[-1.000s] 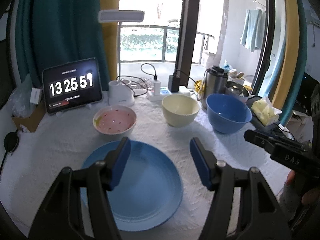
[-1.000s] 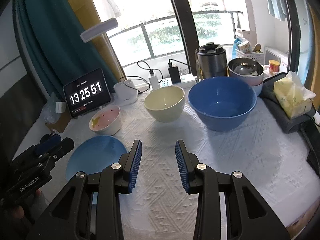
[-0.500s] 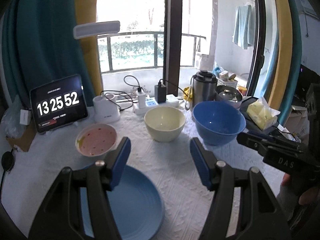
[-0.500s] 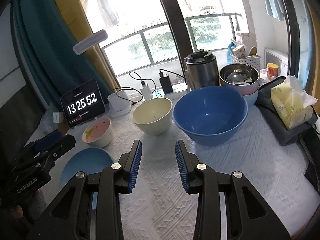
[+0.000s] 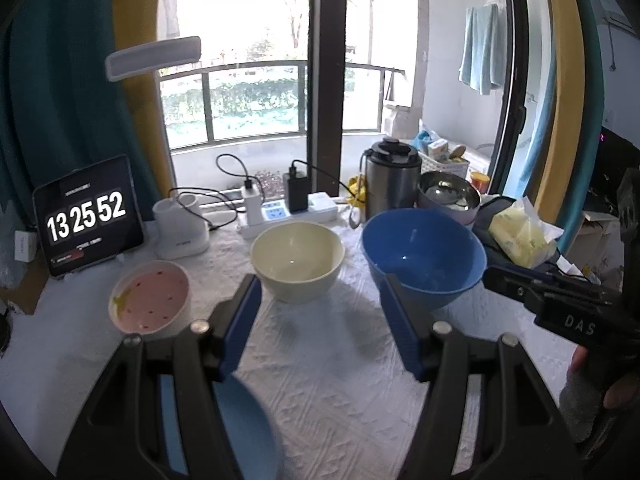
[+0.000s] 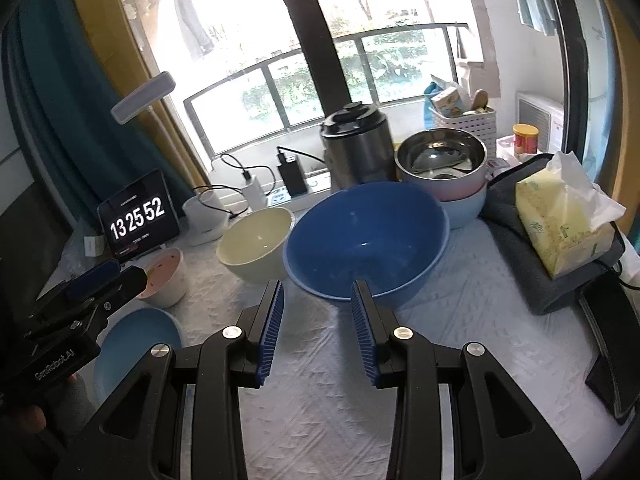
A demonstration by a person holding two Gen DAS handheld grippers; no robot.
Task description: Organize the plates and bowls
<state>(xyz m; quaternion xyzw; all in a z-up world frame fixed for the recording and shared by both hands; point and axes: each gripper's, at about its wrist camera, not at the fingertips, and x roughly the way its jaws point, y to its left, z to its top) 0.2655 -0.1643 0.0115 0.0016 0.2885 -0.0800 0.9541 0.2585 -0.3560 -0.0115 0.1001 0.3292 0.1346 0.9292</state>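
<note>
Left gripper: fingers spread wide, holding nothing; it hangs above the desk, with the cream bowl just ahead between the fingertips
Right gripper: fingers parted, holding nothing; it points at the near rim of the big blue bowl, which sits just past the fingertips
Blue plate: flat on the desk, below and behind the left finger of the left gripper, mostly hidden by it; in the right wrist view it lies at the lower left, beside the left gripper
Pink bowl: upright on the desk, ahead and left of the left gripper, close to the plate's far edge
Cream bowl: upright, middle of the row, between the pink bowl and the big blue bowl
Big blue bowl: upright, right of the cream bowl and almost touching it
Steel bowl: nested in a stack of a pink and a pale blue bowl, just behind the big blue bowl
Clock tablet: propped at the back left; reads 13 25 52
Tissue pack: on a dark cloth at the right edge of the desk
</note>
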